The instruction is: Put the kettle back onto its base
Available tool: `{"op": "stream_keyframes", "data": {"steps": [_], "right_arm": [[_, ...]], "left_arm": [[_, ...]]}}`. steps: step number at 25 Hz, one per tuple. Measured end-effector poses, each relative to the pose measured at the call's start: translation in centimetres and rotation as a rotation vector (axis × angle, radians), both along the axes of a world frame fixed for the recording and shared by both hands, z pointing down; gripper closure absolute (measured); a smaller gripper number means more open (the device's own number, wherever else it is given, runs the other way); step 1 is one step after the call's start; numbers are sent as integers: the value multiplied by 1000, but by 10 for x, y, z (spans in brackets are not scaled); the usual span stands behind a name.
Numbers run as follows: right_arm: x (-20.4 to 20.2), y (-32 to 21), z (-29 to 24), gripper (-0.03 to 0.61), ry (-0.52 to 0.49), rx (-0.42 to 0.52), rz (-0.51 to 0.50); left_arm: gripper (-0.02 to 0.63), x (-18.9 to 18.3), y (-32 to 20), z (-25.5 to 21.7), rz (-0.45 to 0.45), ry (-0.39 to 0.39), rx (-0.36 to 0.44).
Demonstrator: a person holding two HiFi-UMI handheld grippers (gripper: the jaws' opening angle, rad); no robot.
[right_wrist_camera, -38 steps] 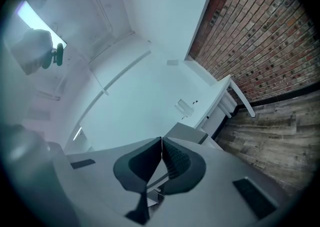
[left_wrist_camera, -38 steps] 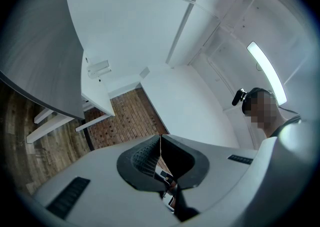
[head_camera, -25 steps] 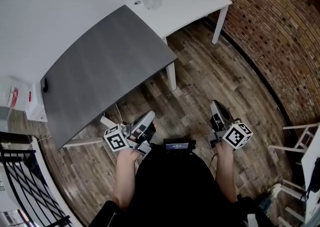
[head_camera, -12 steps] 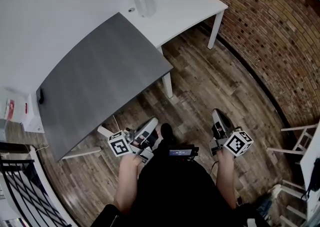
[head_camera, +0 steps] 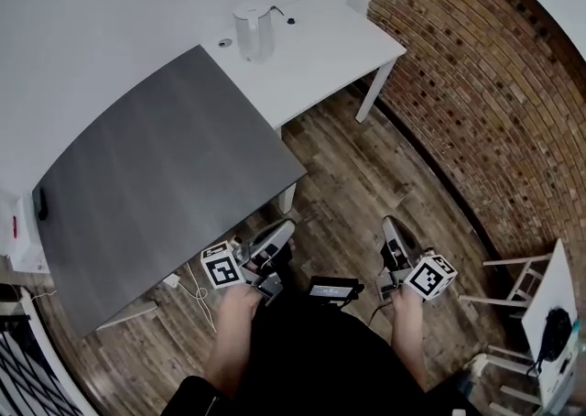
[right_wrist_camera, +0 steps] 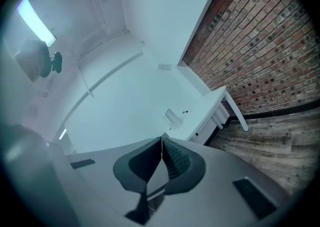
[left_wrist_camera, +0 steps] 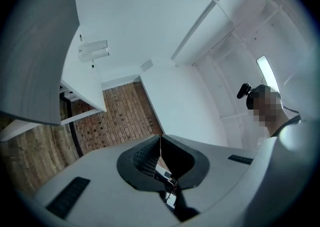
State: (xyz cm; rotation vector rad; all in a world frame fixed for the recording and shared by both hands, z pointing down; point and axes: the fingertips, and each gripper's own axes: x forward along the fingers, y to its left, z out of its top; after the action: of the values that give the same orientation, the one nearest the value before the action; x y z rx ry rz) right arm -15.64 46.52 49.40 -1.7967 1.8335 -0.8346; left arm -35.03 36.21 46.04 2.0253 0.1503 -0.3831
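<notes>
A white kettle [head_camera: 254,29] stands upright on the white table [head_camera: 320,48], far ahead of both grippers. Beside it lie a small pale disc [head_camera: 224,42] and a small dark thing [head_camera: 289,19]; I cannot tell whether either is the base. My left gripper [head_camera: 275,238] and right gripper [head_camera: 392,226] are held low over the wooden floor, both shut with nothing between the jaws. The kettle [left_wrist_camera: 93,51] shows small and far off beyond the left gripper [left_wrist_camera: 160,136]. In the right gripper view the kettle [right_wrist_camera: 172,118] sits just past the right gripper [right_wrist_camera: 161,138].
A large grey table [head_camera: 156,176] stands between me and the white table, its corner near the left gripper. A brick wall [head_camera: 476,84] runs along the right. White frames [head_camera: 522,277] stand at the right edge. A cable [head_camera: 197,295] lies on the floor.
Both grippers have moved forward over the floor, still shut. The tables and kettle have slid lower and leftward in the head view, and the grey table's corner is closer.
</notes>
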Motion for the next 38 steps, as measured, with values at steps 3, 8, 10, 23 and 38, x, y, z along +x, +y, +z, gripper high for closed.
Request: {"op": "stream_keyframes", "data": {"steps": [3, 8, 10, 23, 38], "right_arm": [[-2, -24, -3, 561, -30, -3, -7], [6, -47, -9, 561, -36, -21, 23], [9, -50, -7, 561, -27, -33, 37], [42, -77, 4, 560, -66, 3, 57], [189, -163, -1, 560, -146, 144, -78]], "left_arm": [[597, 2, -27, -2, -10, 30, -17], [597, 6, -57, 3, -6, 63, -55], [597, 7, -67, 7, -10, 68, -64], [597, 28, -98, 12, -29, 20, -52], [597, 156, -138, -6, -188, -93, 19]]}}
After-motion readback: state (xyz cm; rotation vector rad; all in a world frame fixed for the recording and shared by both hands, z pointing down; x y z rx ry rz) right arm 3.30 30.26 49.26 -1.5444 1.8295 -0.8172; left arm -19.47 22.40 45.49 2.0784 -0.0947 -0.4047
